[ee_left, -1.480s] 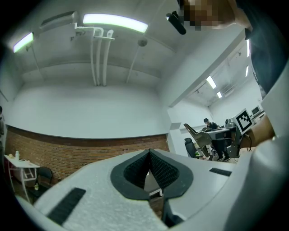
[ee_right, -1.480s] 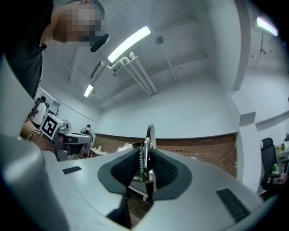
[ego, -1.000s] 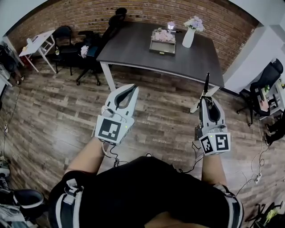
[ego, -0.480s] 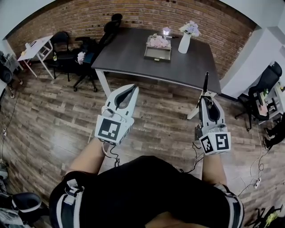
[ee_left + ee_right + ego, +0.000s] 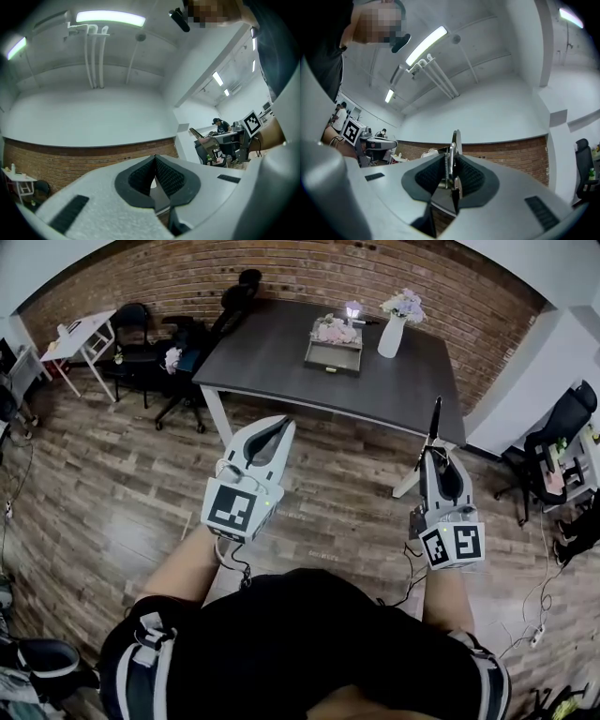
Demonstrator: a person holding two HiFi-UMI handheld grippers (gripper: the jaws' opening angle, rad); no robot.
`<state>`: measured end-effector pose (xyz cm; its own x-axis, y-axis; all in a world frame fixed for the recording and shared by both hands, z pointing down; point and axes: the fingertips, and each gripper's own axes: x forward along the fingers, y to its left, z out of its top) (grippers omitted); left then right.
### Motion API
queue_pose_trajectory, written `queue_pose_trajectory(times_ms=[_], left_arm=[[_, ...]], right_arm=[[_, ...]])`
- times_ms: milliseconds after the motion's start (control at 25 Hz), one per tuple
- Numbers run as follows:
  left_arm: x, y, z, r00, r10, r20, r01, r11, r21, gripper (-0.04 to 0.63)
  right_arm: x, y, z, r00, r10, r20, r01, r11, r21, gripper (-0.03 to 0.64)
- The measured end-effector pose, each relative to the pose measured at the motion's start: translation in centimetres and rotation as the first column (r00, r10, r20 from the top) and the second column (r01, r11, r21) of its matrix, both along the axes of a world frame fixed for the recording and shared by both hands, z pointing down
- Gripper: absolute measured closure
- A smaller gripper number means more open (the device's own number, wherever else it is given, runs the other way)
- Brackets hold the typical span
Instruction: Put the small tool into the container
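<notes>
Well, we're over a brown wood-plank floor (image 5: 112, 484), facing a dark grey rectangular desk (image 5: 272, 352) set by a red brick wall (image 5: 187, 277). Our right gripper (image 5: 434, 454) is clenched on the slim black-and-metal small tool (image 5: 435, 418), well apart from the grey rectangular tray container (image 5: 330, 365) on the desk, near a white vase (image 5: 390, 336). Our left gripper (image 5: 281, 423) is clenched on nothing. Black office chairs (image 5: 187, 343) crowd the desk's left.

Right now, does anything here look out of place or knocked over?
Nothing stands out. The vase stands upright on the table beside the tray, and the right gripper grips a thin tool sticking out past its tips.
</notes>
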<state>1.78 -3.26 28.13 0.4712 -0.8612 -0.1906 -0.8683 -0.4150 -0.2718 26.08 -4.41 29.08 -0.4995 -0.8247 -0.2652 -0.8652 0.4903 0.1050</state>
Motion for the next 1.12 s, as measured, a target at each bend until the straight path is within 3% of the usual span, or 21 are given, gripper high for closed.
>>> queue_pose_trajectory(times_ms=[800, 1120], left_arm=[[0.8, -2.4, -0.2, 1.000, 0.018, 0.024, -0.018, 1.000, 0.003, 0.586], [1.8, -5.3, -0.2, 0.998, 0.066, 0.020, -0.066, 0.998, 0.004, 0.586]], right_arm=[[0.5, -1.7, 0.8, 1.000, 0.001, -0.011, -0.001, 1.000, -0.014, 0.531], [0.8, -3.4, 1.0, 0.999, 0.034, -0.013, -0.034, 0.999, -0.013, 0.530]])
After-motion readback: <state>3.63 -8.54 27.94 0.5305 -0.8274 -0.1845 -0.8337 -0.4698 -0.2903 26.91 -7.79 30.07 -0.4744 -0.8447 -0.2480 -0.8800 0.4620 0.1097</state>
